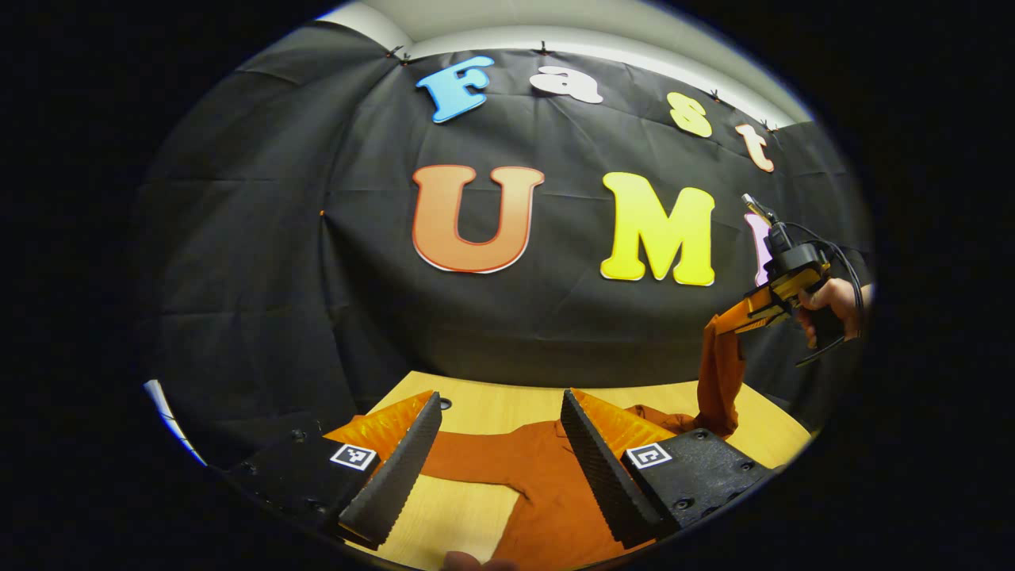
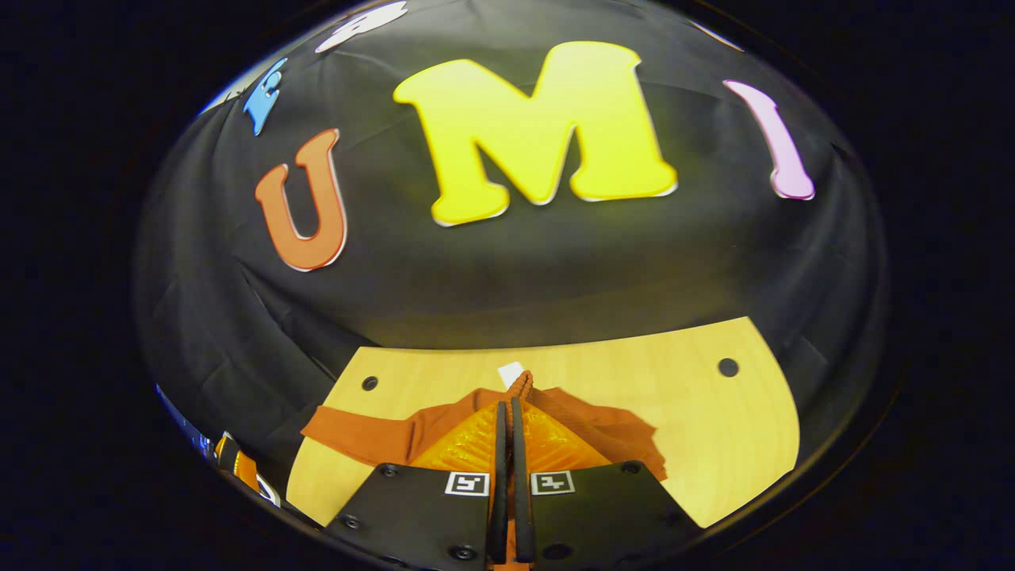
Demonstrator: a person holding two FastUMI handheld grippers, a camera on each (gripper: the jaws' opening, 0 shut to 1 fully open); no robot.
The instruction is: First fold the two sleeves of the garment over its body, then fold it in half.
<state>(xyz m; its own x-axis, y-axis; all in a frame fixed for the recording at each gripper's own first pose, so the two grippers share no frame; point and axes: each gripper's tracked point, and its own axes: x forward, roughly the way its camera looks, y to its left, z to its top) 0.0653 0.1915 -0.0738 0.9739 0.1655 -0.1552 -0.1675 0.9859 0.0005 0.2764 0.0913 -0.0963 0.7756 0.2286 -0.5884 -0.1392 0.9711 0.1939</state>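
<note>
Left gripper view, tool: the left gripper [image 1: 499, 444] hangs low over the wooden table [image 1: 476, 408] with its fingers spread wide apart and nothing between them.
Left gripper view, garment: a rust-orange long-sleeved garment [image 1: 547, 476] lies flat on the table below and beyond those fingers, one sleeve [image 1: 468, 460] stretched out to the left of frame.
Left gripper view, far side: at right, a hand [image 1: 833, 305] holds the right gripper [image 1: 741, 317] well above the table, and the other sleeve [image 1: 720, 377] hangs from its tip like a raised ribbon.
Right gripper view, tool: the right gripper [image 2: 507, 428] has its fingers pressed together, a ridge of sleeve cuff [image 2: 519, 386] pinched at their tips.
Right gripper view, garment: the garment [image 2: 396, 432] spreads across the table [image 2: 714, 428] beneath.
Step in hand: likely the first sleeve fold, with the sleeve lifted but not yet laid over the body.
Next move calls for: carrying the cuff inward across the chest, lowering it flat, then letting go.
What each view adds: the left gripper view reveals how high the sleeve hangs; the right gripper view confirms the pinch up close.
</note>
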